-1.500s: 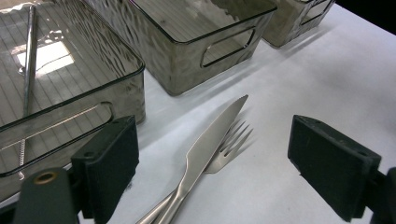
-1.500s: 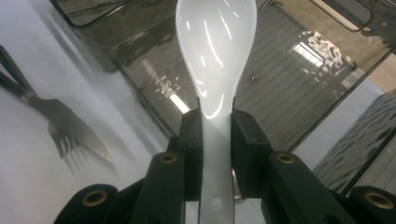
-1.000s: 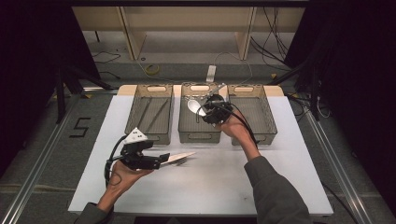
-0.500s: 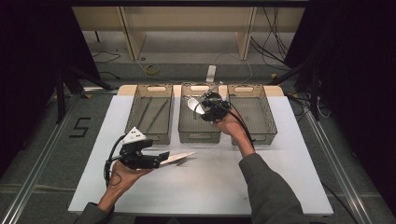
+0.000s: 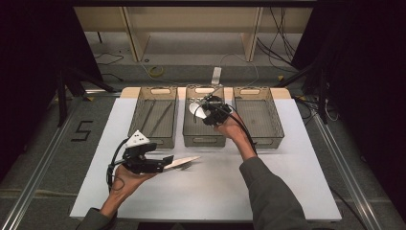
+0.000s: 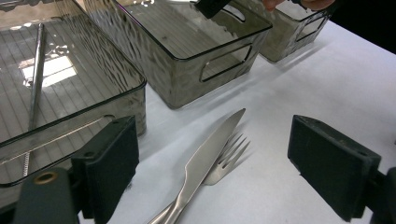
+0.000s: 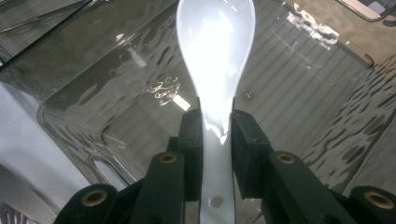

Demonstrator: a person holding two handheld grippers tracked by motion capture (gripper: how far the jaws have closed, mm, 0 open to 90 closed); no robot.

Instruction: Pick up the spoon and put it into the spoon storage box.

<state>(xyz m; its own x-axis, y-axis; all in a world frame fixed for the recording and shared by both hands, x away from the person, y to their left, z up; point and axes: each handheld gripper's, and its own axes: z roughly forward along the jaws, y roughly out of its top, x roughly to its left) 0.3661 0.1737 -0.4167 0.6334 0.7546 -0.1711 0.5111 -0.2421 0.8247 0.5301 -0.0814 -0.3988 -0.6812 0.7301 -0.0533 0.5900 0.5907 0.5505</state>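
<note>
My right jaws (image 7: 215,133) pinch the handle of a white spoon (image 7: 215,56), one pad on each side of its neck. The spoon's long axis runs straight out along the jaws, bowl leading, and it hangs over the inside of the middle bin (image 5: 204,136) of three smoked clear bins ranged along the far edge of the bench (image 5: 210,191). From the high view, my right gripper (image 5: 210,111) sits above that bin's far half, so the drop lies directly below the bowl; I judge that the coming move is a short lowering and a release, and the bin's length suits the spoon's axis if I keep it lined up with the long walls.

My left jaws (image 6: 212,163) stand spread wide, holding nothing. Between them, flat on the bench near its left front part, lie a table knife (image 6: 205,161) and a fork (image 6: 226,158), the knife crossing over the fork. The knife's blade points away from the jaws toward the bins. The left bin (image 5: 154,122) holds thin metal sticks, perhaps chopsticks (image 6: 36,74). My left hand (image 5: 125,179) is much the nearer to the knife and fork.
</note>
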